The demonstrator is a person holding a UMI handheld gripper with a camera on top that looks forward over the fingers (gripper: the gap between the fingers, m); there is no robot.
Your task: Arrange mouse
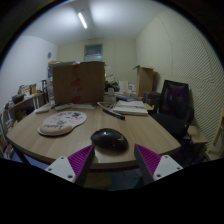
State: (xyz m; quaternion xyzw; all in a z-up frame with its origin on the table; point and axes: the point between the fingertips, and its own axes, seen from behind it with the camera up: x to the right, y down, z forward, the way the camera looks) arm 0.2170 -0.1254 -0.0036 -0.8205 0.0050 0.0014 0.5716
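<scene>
A black computer mouse (pixel 109 139) lies on the round wooden table (pixel 60 143), near its front edge. My gripper (pixel 113 160) is open, its two fingers with magenta pads (pixel 82 158) spread wide just short of the mouse. The mouse sits a little ahead of the fingertips, centred between them, with gaps on both sides. Nothing is held.
A round white mouse mat (pixel 62 123) lies to the left of the mouse. A large cardboard box (pixel 78 82) stands at the table's back, with papers and a pen (pixel 113 113) beside it. A black office chair (pixel 174 103) stands to the right.
</scene>
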